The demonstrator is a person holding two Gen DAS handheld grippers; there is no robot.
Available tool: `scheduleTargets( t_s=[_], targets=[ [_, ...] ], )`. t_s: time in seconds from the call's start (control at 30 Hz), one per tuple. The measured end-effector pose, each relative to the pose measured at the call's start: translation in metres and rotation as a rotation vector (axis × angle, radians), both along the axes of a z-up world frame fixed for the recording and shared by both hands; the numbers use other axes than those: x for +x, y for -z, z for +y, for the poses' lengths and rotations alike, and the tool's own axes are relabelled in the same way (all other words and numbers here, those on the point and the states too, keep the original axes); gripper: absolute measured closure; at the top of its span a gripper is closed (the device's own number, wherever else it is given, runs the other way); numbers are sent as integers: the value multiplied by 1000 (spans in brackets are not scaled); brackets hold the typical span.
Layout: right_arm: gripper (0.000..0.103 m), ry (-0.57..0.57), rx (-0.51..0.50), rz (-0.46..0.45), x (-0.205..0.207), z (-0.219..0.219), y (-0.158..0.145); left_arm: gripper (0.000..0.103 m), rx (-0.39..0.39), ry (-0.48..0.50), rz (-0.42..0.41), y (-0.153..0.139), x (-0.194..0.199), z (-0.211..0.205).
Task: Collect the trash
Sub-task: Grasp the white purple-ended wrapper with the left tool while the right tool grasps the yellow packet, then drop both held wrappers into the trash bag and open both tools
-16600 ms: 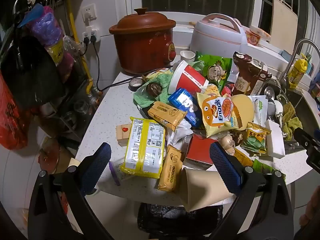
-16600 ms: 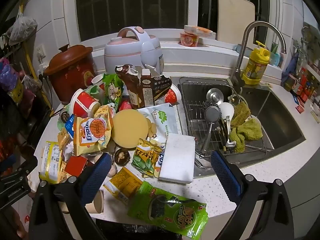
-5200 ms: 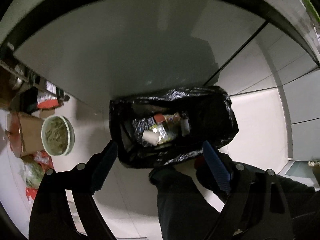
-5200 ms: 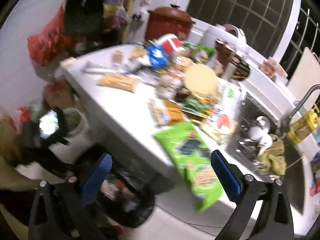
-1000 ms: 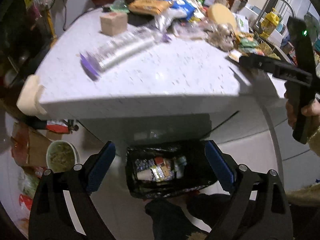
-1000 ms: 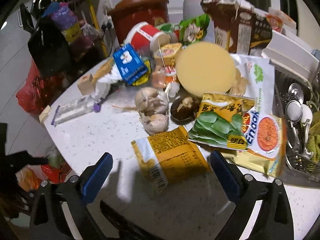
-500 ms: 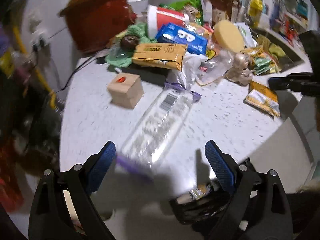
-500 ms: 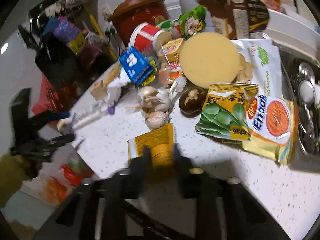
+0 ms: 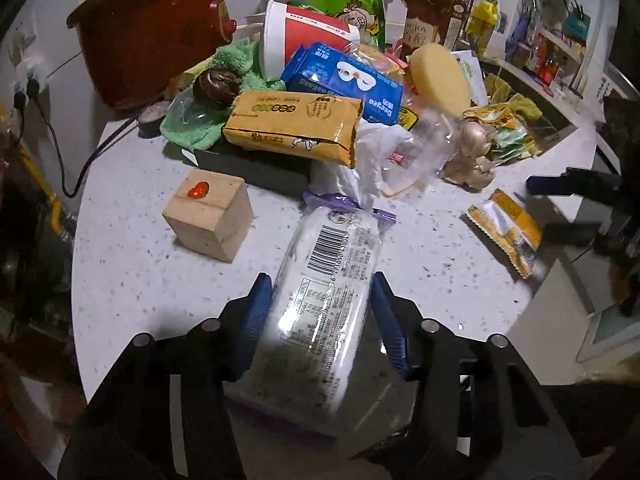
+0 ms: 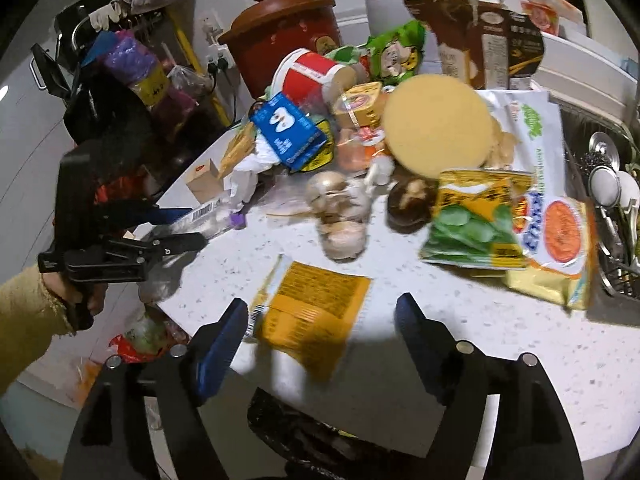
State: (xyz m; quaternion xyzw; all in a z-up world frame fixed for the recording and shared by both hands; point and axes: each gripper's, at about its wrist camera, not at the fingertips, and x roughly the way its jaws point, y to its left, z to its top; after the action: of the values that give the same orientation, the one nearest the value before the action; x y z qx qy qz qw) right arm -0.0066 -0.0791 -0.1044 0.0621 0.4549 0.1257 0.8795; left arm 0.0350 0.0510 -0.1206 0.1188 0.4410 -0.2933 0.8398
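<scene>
A clear plastic packet [image 9: 332, 280] with a barcode and purple ends lies at the front edge of the white counter [image 9: 132, 272]. My left gripper [image 9: 325, 322] has it between its blue pads; the jaws are closing and both pads touch its sides. The right wrist view shows the same packet [image 10: 208, 211] in that gripper [image 10: 176, 228], which a hand holds. An orange-yellow snack packet [image 10: 320, 304] lies flat between the pads of my right gripper [image 10: 320, 344]. Those jaws are opening wide and do not touch it. The left wrist view has that packet [image 9: 508, 228] under the right gripper [image 9: 560, 208].
A wooden block [image 9: 208, 216] sits left of the clear packet. Behind lies a pile of wrappers, a blue pack [image 9: 344, 80], a red-and-white cup [image 9: 304, 36], garlic [image 10: 340, 216] and a red pot [image 9: 148, 28]. A sink rack [image 10: 612, 208] is at the right. A black bag [image 10: 304, 432] hangs below the counter edge.
The left gripper moved in over the clear packet and its jaws narrowed onto it. The right gripper, shut half a second ago at the yellow packet, now stands wide.
</scene>
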Motion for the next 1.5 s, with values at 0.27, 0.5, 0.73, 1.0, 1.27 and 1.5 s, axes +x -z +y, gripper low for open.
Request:
scheduleTargets(
  t_s=[0.27,0.5,0.73,1.0,1.27,1.5],
  targets=[
    [26,6,-215,-51,0,47,16,59,-78,-55,14,-1,-26,10],
    [58,-4,-103,-50,3,35,12,59,-159,-110,19,-6,-42,18],
    [61,-59,-41,-64,-22,36,-20,60,-215,-92,23,-27,-75,21],
    [61,-203,-52,29,-81,44,-30,60,-202,-59,130,-18,-140,18],
    [60,-200,-90,278,-103,42,85,60,-136,-55,361,87,-164,1],
    [59,-141,-142,438,-87,38,219,60,-34,-134,551,233,-136,-18]
  ],
)
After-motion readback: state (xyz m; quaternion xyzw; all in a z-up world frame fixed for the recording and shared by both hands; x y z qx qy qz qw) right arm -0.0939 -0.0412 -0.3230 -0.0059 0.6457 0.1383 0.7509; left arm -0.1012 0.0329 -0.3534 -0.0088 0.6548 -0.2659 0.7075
